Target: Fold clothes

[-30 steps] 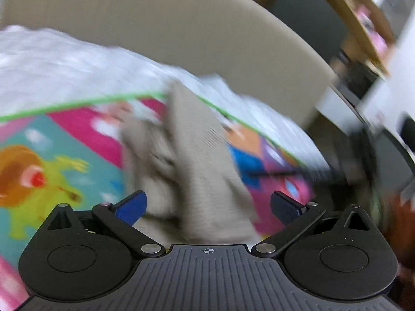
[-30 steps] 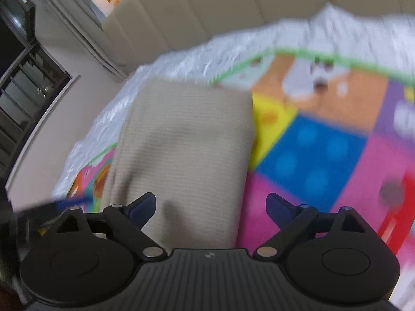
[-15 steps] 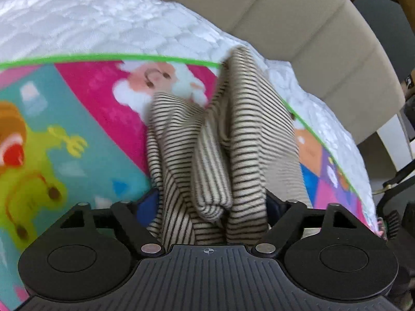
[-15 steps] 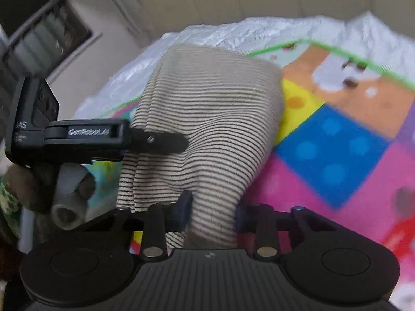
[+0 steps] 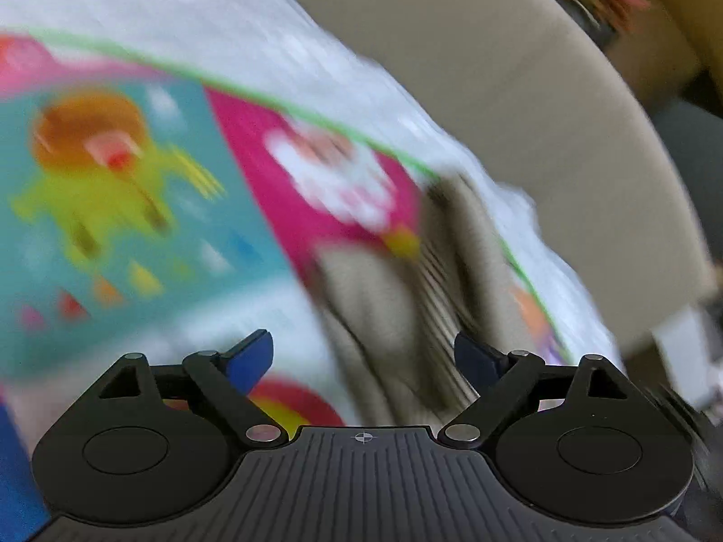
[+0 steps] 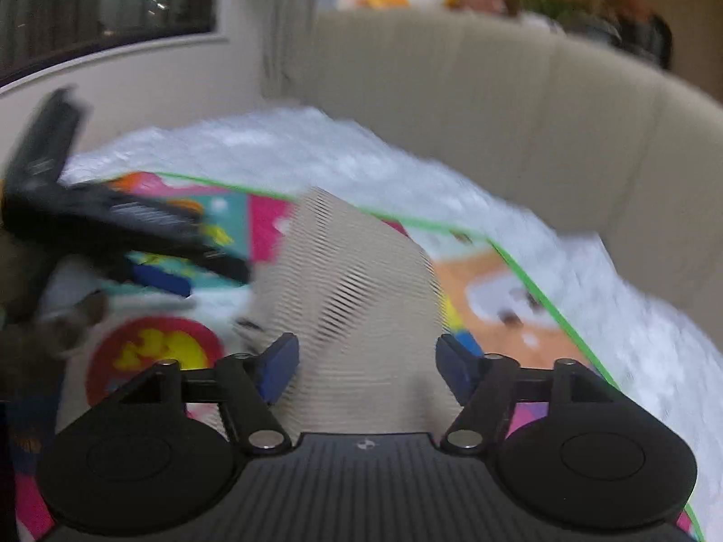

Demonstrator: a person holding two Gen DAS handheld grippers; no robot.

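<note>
Striped garment [image 6: 357, 289] between right gripper [image 6: 367, 368] fingers — unclamped

Left gripper [image 5: 363, 357] and right gripper [image 6: 366, 368] hover, jaws spread wide

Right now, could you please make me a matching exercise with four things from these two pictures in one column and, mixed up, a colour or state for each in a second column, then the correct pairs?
Things:
1. striped garment
2. play mat
3. left gripper
4. quilted cover

Colour or state:
A. white
B. open, holding nothing
C. beige with thin dark stripes
D. many bright colours, with a green border

Pairs: 1-C, 2-D, 3-B, 4-A
</note>
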